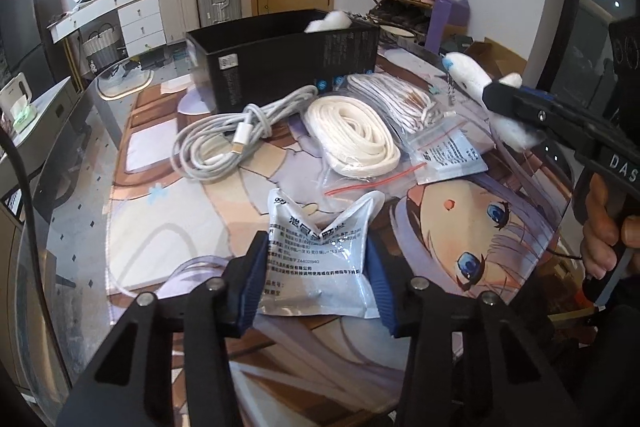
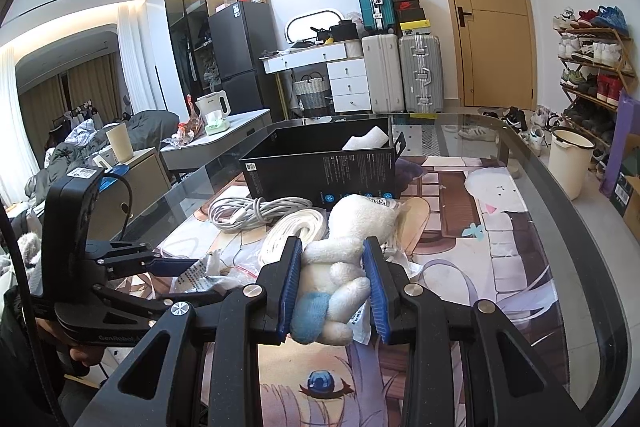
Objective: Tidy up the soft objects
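An open black rectangular cardboard box [image 2: 320, 163] on the table [image 2: 532, 163] holds one white fluffy piece [image 2: 366, 139]. The left hand-held gripper [image 1: 316, 283] pinches a crinkly translucent plastic sachet [image 1: 320, 251] lying on the printed mat. The right hand-held gripper [image 2: 334, 291] is clamped on a plush white-and-blue soft toy [image 2: 340, 267], held above the table.

A lived-in room around our glass table

We see a tan door [image 2: 494, 23] in the white wall, suitcases [image 2: 402, 77] beside white drawers [image 2: 348, 83], a shoe rack [image 2: 596, 67] at right, and a dark fridge [image 2: 242, 55] at left.
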`<state>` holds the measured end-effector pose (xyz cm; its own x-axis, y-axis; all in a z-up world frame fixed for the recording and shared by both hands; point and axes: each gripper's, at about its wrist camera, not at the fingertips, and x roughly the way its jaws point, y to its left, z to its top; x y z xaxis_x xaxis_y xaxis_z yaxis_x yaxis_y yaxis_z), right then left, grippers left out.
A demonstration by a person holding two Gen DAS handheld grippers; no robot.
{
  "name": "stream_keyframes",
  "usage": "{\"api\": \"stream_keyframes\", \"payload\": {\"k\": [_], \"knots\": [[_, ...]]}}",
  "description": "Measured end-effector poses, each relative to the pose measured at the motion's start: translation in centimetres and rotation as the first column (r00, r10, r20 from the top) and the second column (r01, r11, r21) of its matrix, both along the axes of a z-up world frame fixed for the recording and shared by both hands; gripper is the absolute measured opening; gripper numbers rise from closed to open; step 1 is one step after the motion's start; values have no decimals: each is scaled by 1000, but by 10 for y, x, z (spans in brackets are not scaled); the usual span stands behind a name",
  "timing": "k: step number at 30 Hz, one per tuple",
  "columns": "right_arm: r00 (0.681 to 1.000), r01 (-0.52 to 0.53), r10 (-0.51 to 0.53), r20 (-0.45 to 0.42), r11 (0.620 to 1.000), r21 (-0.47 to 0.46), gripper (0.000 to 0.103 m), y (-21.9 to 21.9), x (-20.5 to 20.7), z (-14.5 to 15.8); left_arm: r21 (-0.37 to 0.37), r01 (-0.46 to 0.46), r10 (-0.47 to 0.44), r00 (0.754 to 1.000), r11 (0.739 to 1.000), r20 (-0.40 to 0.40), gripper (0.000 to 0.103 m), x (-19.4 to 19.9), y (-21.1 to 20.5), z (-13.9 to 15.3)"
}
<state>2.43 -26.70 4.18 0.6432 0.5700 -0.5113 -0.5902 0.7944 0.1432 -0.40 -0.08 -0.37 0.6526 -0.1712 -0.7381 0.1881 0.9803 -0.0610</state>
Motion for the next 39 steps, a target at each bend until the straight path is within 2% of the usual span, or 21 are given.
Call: {"api": "stream_keyframes", "payload": {"k": [6, 20, 39], "knots": [[1000, -4, 4, 3, 1000, 1, 31, 2, -1, 4, -52, -34, 36, 998, 998, 41, 46, -5, 13, 15], [998, -45, 45, 39, 999, 0, 31, 16, 6, 22, -113, -104, 120, 983, 988, 136, 46, 3, 29, 46], [994, -86, 86, 62, 996, 0, 31, 29, 36, 39, -120, -134, 158, 962, 984, 223, 46, 39, 32, 75]]}}
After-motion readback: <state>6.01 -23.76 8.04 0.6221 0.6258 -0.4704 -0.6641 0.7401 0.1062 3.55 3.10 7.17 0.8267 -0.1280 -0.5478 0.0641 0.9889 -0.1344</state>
